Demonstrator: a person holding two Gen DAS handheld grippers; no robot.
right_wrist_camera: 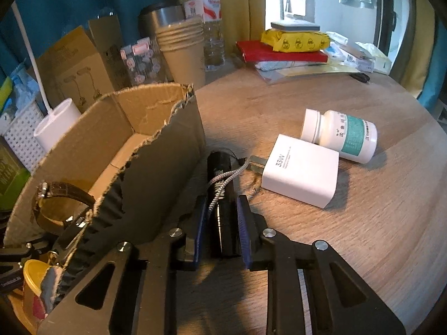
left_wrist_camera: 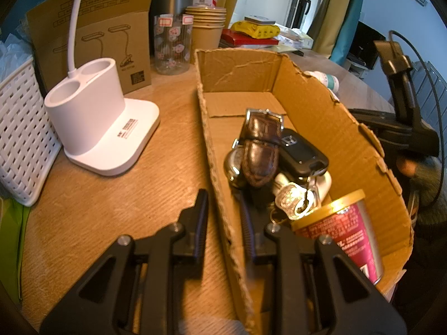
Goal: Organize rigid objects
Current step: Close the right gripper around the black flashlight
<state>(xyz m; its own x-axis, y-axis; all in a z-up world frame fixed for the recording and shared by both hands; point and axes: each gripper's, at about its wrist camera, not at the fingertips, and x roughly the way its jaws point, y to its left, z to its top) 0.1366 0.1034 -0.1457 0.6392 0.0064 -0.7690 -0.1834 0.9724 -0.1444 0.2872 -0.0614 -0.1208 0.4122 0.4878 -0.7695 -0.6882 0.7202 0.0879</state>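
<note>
Down on the wooden table point(right_wrist_camera: 321, 251), the right gripper point(right_wrist_camera: 220, 223) has its fingers on either side of a black flashlight point(right_wrist_camera: 223, 201) lying just outside the cardboard box point(right_wrist_camera: 156, 173); whether the pads press it cannot be told. Beyond the flashlight, further from the box, lie a white charger point(right_wrist_camera: 301, 173) and a white pill bottle point(right_wrist_camera: 340, 134), touching. The left gripper point(left_wrist_camera: 223, 223) straddles the box's near wall, jaws apart, not visibly clamped. Inside the box sit a leather-strap watch point(left_wrist_camera: 257, 150), a car key point(left_wrist_camera: 301, 153) and a red can point(left_wrist_camera: 343, 234).
</note>
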